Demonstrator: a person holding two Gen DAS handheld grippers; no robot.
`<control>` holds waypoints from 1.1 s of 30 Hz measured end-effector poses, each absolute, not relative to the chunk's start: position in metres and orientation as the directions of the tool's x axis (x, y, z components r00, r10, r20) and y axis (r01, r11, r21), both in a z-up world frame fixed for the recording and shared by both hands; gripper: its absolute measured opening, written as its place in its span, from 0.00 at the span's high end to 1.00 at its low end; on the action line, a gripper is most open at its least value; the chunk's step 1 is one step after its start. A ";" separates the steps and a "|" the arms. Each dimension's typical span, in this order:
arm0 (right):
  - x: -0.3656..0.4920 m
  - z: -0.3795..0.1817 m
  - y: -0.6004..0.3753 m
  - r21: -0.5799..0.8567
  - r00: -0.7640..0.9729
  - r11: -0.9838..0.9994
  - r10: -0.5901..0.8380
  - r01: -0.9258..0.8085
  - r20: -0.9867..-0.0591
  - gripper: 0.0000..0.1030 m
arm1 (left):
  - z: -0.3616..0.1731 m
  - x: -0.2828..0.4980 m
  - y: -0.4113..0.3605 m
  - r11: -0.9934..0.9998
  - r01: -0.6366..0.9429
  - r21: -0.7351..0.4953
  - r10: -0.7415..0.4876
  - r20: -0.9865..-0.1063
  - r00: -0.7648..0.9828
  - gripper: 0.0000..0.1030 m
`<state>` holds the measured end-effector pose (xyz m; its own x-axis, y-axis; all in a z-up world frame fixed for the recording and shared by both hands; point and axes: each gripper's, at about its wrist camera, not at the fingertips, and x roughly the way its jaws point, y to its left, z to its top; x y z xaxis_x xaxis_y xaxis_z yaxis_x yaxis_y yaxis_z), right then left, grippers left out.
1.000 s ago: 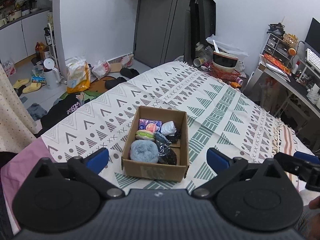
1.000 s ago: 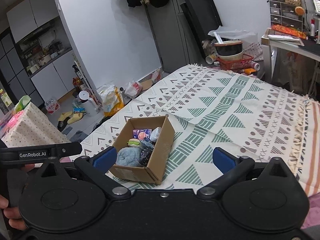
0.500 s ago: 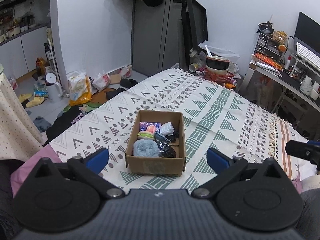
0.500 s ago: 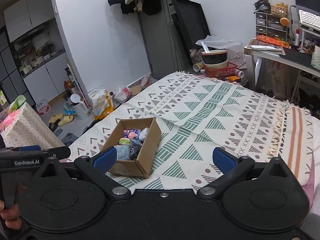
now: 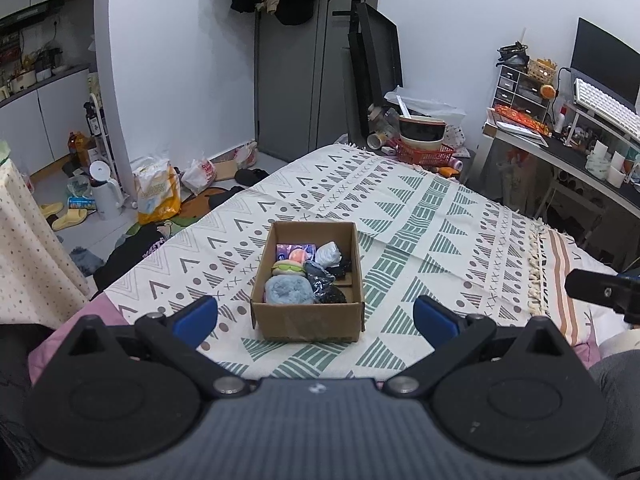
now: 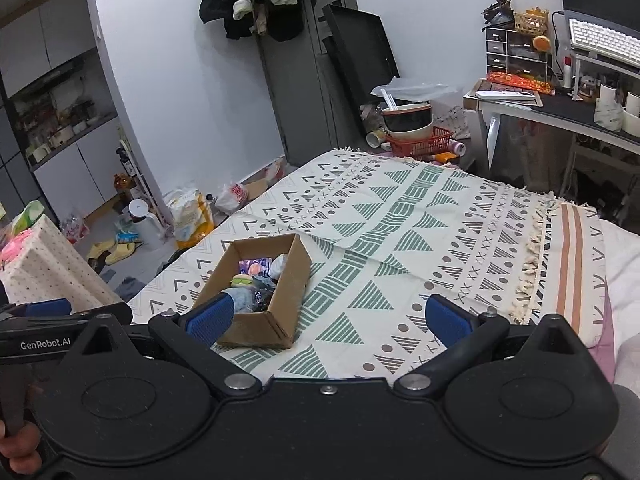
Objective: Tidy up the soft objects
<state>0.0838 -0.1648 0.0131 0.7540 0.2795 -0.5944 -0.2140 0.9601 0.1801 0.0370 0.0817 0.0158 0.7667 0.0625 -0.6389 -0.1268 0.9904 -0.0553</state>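
On the patterned blanket [image 5: 420,216], a cardboard box [image 5: 308,322] holds soft items; both grippers' fingers [image 5: 196,316] gape empty.

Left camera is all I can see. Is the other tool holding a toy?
Observer: No. The right tool is open, with nothing between its pads.
Operator: Who holds my tool?
Observer: A hand grips the left tool by its handle, low at the left edge.
Operator: Is anything written on it?
Observer: Yes, its side reads GenRobot.AI.
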 end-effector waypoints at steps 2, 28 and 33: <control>0.082 0.013 -0.166 0.171 0.761 0.964 0.266 -0.204 -0.592 0.00 | 0.015 0.035 0.080 0.991 -0.125 -0.051 0.064 -0.635 0.770 0.00; 0.070 0.006 -0.178 0.131 0.782 0.979 0.204 -0.156 -0.589 0.00 | 0.010 0.030 0.063 0.995 -0.080 -0.053 0.029 -0.635 0.772 0.00; 0.070 0.006 -0.179 0.133 0.780 0.979 0.205 -0.156 -0.591 0.00 | 0.012 0.030 0.062 0.995 -0.079 -0.056 0.026 -0.633 0.774 0.00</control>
